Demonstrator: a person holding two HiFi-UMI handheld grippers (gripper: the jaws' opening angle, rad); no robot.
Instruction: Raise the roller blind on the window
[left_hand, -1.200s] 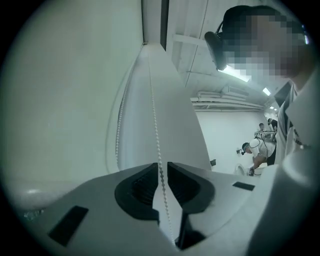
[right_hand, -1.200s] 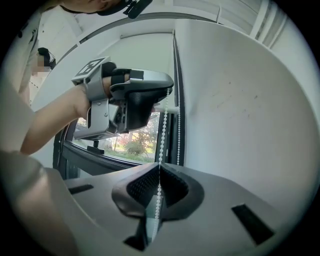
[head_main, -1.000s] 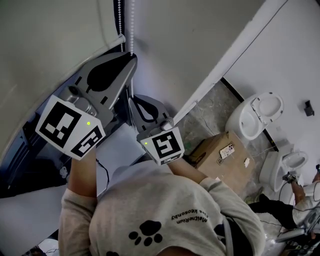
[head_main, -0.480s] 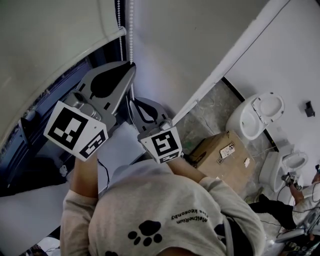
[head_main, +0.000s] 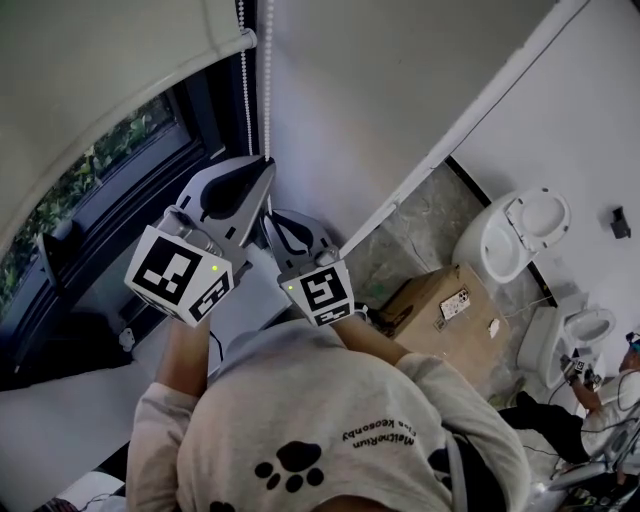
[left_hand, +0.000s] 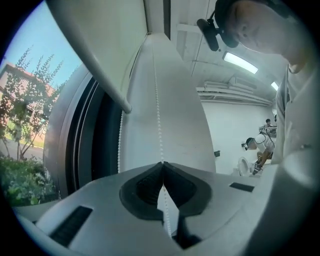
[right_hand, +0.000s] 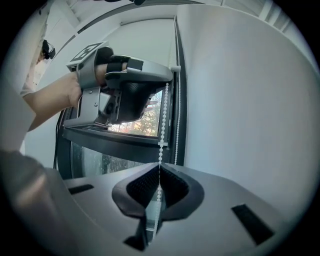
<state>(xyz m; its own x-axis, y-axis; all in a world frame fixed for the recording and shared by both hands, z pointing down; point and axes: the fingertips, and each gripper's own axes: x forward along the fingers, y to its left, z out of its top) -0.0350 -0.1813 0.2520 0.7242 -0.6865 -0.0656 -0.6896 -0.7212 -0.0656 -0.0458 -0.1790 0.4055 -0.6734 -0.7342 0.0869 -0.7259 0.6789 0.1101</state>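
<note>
The roller blind (head_main: 100, 70) hangs over the upper part of the dark-framed window (head_main: 120, 180); trees show under its bottom bar (left_hand: 100, 75). Its white bead chain (head_main: 267, 90) drops in two strands beside the frame. My left gripper (head_main: 266, 166) is shut on the right strand (left_hand: 158, 100), with the jaws closed on it (left_hand: 162, 163). Just below, my right gripper (head_main: 268, 216) is shut on the same strand (right_hand: 164, 120), pinched between its pads (right_hand: 160, 167). The left gripper (right_hand: 169, 71) shows above it in the right gripper view.
A white wall (head_main: 400, 80) stands right of the chain. Lower right on the stone floor are a cardboard box (head_main: 440, 310), two white toilets (head_main: 515, 230) and a person (head_main: 590, 400). The windowsill (head_main: 60, 420) lies at lower left.
My left gripper has come down with the chain, close above the right gripper. The blind's bottom bar has gone up and more window shows. The right gripper has barely moved.
</note>
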